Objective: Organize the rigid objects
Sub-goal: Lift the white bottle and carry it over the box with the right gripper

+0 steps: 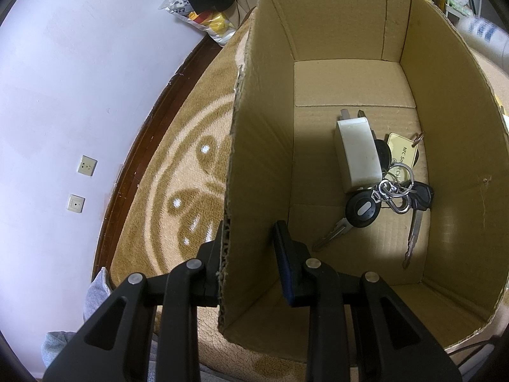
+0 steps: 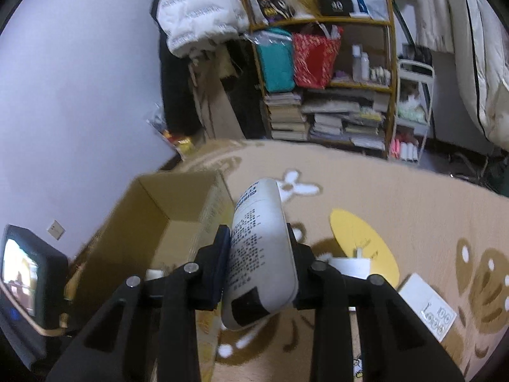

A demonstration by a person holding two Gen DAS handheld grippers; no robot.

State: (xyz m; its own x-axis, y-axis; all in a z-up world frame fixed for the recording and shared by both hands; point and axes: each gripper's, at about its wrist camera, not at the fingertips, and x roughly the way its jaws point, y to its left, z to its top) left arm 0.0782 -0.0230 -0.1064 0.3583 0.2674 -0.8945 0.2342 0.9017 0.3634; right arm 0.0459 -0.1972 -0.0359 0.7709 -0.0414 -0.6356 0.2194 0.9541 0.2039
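An open cardboard box (image 1: pixel 261 127) stands on a beige patterned carpet. On its floor lie a white plug adapter (image 1: pixel 358 156), a bunch of keys (image 1: pixel 391 194) with black heads, and a cream tag (image 1: pixel 401 152). My left gripper (image 1: pixel 249 248) is open and straddles the box's left wall; the outer finger touches the wall and the inner finger stands apart inside. In the right wrist view my right gripper (image 2: pixel 257 254) is shut on a white rounded case (image 2: pixel 261 248) with printed text. It hangs above the carpet, just right of the box (image 2: pixel 152 222).
A yellow disc (image 2: pixel 362 242), a small white item (image 2: pixel 353 265) and a flat white carton (image 2: pixel 428 305) lie on the carpet to the right. A crowded shelf (image 2: pixel 327 79) stands at the back. A wall with sockets (image 1: pixel 86 165) runs on the left. A black unit with a screen (image 2: pixel 25 270) sits beside the box.
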